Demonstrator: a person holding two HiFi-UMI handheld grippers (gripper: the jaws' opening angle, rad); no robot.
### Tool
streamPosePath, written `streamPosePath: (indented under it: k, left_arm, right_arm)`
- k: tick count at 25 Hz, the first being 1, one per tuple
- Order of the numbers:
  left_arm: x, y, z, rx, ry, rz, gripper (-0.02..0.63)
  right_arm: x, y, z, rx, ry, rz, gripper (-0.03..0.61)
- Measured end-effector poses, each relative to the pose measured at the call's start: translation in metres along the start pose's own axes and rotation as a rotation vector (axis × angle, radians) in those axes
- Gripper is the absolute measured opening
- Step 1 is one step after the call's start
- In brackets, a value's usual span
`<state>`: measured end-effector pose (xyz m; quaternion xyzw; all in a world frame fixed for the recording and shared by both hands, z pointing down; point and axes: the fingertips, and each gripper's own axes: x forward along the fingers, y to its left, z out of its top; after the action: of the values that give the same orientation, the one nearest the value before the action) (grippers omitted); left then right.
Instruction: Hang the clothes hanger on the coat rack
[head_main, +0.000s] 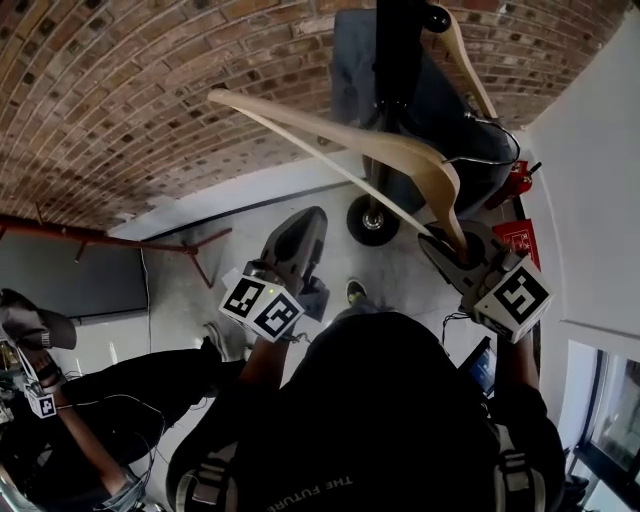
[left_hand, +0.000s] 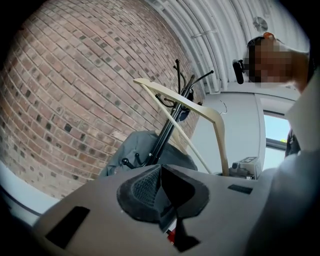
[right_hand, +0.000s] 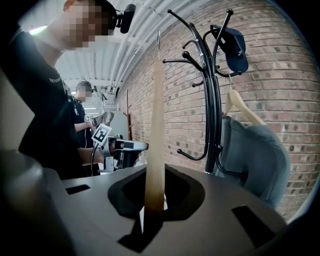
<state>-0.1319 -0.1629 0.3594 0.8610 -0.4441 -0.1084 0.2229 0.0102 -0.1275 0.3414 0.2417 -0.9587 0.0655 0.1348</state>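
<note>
My right gripper (head_main: 452, 246) is shut on one end of a pale wooden clothes hanger (head_main: 350, 140), which reaches up and left from the jaws. In the right gripper view the hanger (right_hand: 156, 130) rises straight out of the gripper (right_hand: 154, 206), and its metal hook (right_hand: 159, 37) shows at the top. The black coat rack (right_hand: 215, 100) stands just right of it, a short way off. My left gripper (head_main: 305, 228) is shut with nothing in it, down and left of the hanger. The left gripper view shows its closed pads (left_hand: 145, 189), the hanger (left_hand: 200, 107) and the rack (left_hand: 167, 131).
A grey jacket (right_hand: 255, 150) hangs on another wooden hanger (right_hand: 237, 105) on the rack, and a dark blue cap (right_hand: 234, 47) sits on an upper hook. A brick wall (head_main: 130, 90) is behind. A second person (head_main: 90, 420) is at the lower left. A red fire extinguisher (head_main: 512, 185) stands by the white wall.
</note>
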Motion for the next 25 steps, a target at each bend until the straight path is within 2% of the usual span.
streamPosePath:
  k: [8,18,25]
  left_arm:
    - [0.014,0.026,0.012,-0.006,0.011,-0.036,0.025]
    - [0.032,0.031,0.016,-0.014,0.005,-0.029,0.025]
    - [0.046,0.030,0.027,-0.007,-0.026,0.000,0.025]
  right_arm:
    - [0.017,-0.017,0.009,0.039,-0.022,-0.040,0.044]
    - [0.001,-0.052,0.013,0.073,-0.018,-0.067,0.044]
    - [-0.006,-0.089,0.027,0.030,0.061,-0.047,0.044]
